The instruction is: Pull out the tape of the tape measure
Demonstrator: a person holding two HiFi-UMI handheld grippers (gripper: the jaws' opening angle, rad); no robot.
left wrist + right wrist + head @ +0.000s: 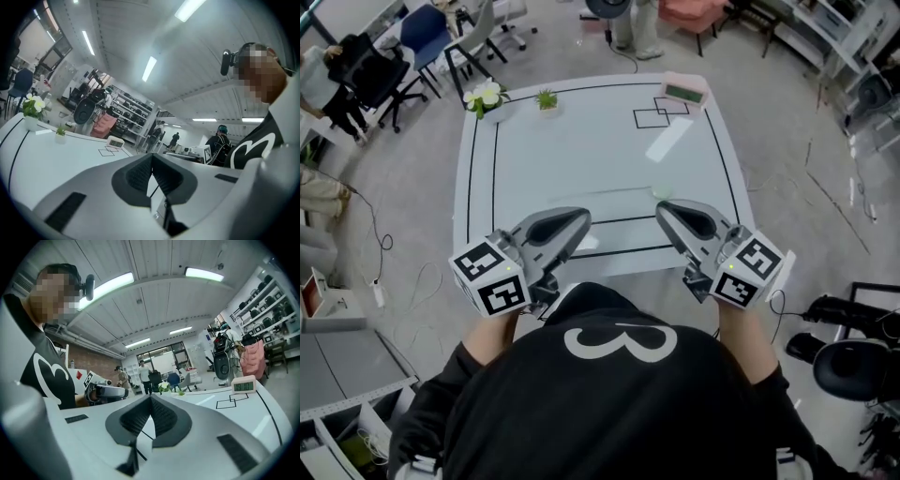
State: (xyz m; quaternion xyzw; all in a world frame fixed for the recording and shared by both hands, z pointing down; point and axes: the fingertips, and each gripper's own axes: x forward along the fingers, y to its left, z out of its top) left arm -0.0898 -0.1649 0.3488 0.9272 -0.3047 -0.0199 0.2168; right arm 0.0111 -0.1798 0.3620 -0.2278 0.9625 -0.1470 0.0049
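I see no tape measure in any view. My left gripper (pixel 581 217) hovers over the front edge of the white table (pixel 609 159), left of centre, its jaws shut with nothing between them (pixel 152 157). My right gripper (pixel 664 208) mirrors it to the right of centre, also shut and empty (pixel 150 398). The two point inward towards each other with a gap between their tips. A small pale greenish blob (pixel 661 191) lies just beyond the right gripper's tip, too faint to identify.
At the table's far edge stand a vase of white flowers (pixel 485 97), a small green plant (pixel 547 98) and a digital clock (pixel 684 92). Black square outlines (pixel 659 112) are marked near the clock. Office chairs and other people surround the table.
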